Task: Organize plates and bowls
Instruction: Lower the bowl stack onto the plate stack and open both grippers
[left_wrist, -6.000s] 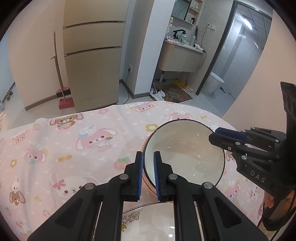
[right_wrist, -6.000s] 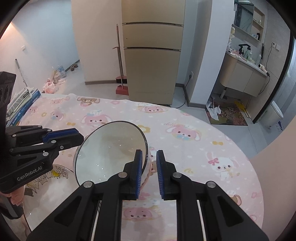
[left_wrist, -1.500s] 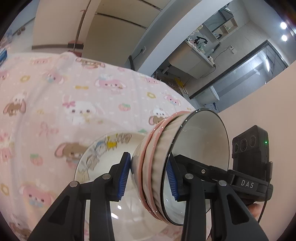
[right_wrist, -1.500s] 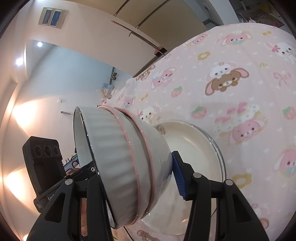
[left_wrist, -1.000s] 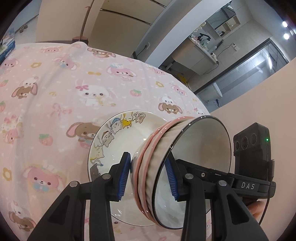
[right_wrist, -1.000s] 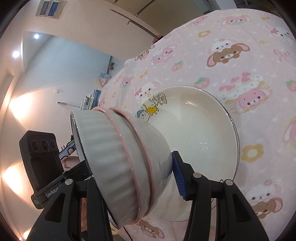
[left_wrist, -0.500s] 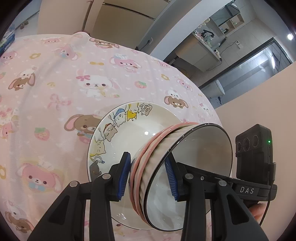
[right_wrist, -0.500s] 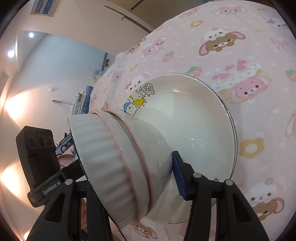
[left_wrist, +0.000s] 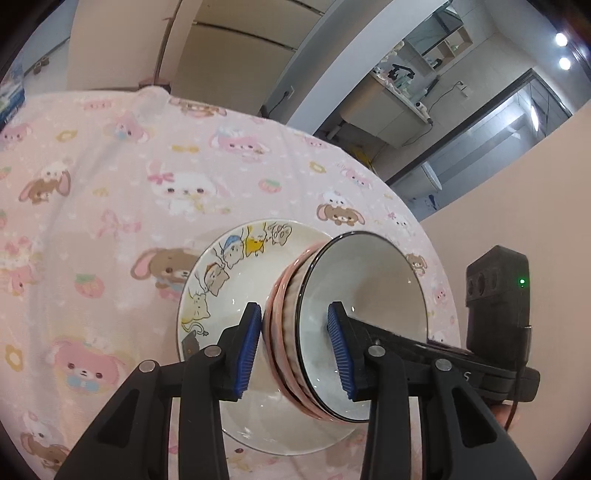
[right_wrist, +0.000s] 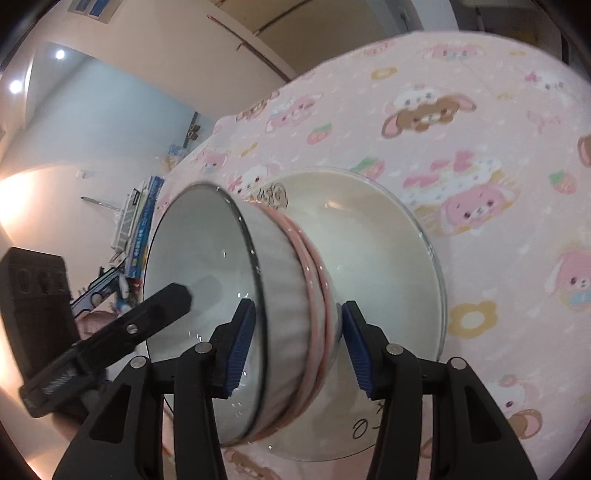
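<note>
two grippers hold a nested stack of bowls (left_wrist: 354, 332) tipped on its side, low in the centre of both frames, over a cartoon-printed plate (left_wrist: 236, 266) on the pink-clothed counter (left_wrist: 92, 192). the left gripper (left_wrist: 295, 347) has its fingers clamped across the stack's wall, one pad inside, one outside. the right gripper (right_wrist: 295, 343) pinches the opposite wall. likely risk: uneven lowering lets the tilted bowls slide apart or knock the plate.
</note>
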